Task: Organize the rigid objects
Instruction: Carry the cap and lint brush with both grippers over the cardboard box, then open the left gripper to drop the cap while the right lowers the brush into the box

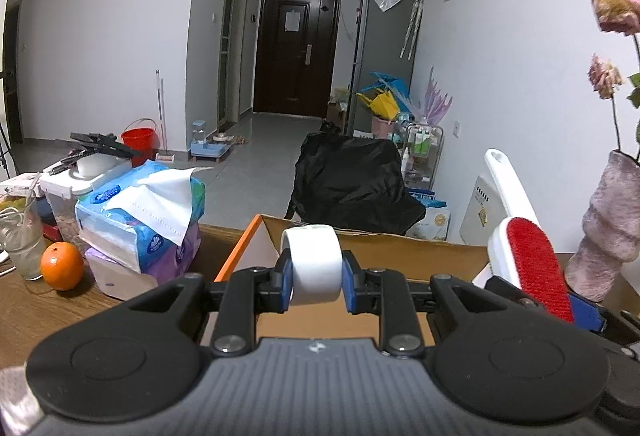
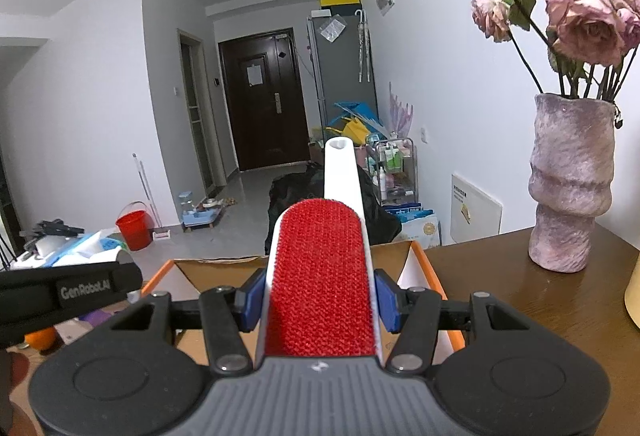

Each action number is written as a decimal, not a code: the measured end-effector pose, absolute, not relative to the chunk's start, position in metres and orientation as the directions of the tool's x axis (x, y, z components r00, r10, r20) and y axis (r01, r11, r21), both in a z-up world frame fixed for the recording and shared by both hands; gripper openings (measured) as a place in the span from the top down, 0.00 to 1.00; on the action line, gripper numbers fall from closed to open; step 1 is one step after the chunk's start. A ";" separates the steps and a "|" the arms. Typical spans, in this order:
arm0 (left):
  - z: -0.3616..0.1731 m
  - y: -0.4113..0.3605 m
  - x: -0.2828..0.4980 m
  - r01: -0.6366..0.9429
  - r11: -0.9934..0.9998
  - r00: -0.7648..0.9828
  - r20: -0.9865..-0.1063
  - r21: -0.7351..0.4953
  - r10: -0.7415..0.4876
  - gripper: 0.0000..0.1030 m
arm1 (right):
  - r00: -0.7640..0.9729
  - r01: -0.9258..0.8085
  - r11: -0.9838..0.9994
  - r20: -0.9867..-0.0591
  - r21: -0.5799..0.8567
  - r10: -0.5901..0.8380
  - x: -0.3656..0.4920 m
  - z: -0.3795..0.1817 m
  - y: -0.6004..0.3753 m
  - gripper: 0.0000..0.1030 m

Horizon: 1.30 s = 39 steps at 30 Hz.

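**Both grippers loaded above the cardboard box**

An orange (image 1: pixel 62 266) and tissue packs (image 1: pixel 140 220) sit on the table's left. The left gripper (image 1: pixel 316 282) pinches a white tape roll (image 1: pixel 314 264) over the open cardboard box (image 1: pixel 400 248). The right gripper (image 2: pixel 318 300) clamps a red-faced lint brush (image 2: pixel 320 276), handle pointing forward. A vase (image 2: pixel 570 188) stands rightmost.

Both views are evenly lit by soft, cool indoor light from overhead, with pale walls (image 1: pixel 112 48) bright and little glare. The far door (image 1: pixel 296 48) is dark. Shadows on the table (image 2: pixel 500 276) are faint. Straight lines bow towards the edges, corners go black, and near parts look slightly soft.
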<state>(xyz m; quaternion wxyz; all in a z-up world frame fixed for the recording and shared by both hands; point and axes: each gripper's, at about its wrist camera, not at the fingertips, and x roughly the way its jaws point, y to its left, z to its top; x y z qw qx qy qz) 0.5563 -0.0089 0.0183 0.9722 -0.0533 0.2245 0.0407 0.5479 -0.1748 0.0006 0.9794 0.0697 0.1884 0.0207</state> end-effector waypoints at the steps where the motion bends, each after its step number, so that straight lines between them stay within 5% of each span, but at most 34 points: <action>1: 0.017 -0.008 0.559 -0.108 0.991 0.894 -0.444 -0.083 0.060 0.76 | 0.928 -0.013 0.990 -0.367 0.143 0.065 0.550 -0.001 -0.175 0.47; 32: -0.023 0.004 0.597 -0.158 0.986 0.824 -0.558 -0.054 0.102 0.75 | 0.897 -0.016 0.993 -0.436 0.113 0.064 0.576 -0.034 -0.169 0.46; 34: -0.022 0.007 0.597 -0.166 0.985 0.821 -0.562 -0.056 0.106 0.64 | 0.895 -0.005 0.994 -0.443 0.109 0.053 0.577 -0.034 -0.169 0.46; 35: -0.022 0.007 0.595 -0.174 0.983 0.821 -0.558 -0.051 0.117 0.57 | 0.897 0.003 0.994 -0.440 0.107 0.044 0.576 -0.033 -0.170 0.36; 36: -0.021 0.008 0.595 -0.186 0.982 0.823 -0.553 -0.045 0.130 0.39 | 0.897 0.010 0.994 -0.440 0.108 0.038 0.575 -0.033 -0.171 0.27; 37: -0.019 0.009 0.593 -0.200 0.979 0.827 -0.542 -0.037 0.149 0.24 | 0.900 0.022 0.994 -0.436 0.111 0.029 0.574 -0.032 -0.172 0.08; 39: -0.016 0.009 0.590 -0.222 0.975 0.832 -0.526 -0.024 0.177 0.06 | 0.911 0.055 0.992 -0.413 0.111 -0.005 0.571 -0.031 -0.173 0.00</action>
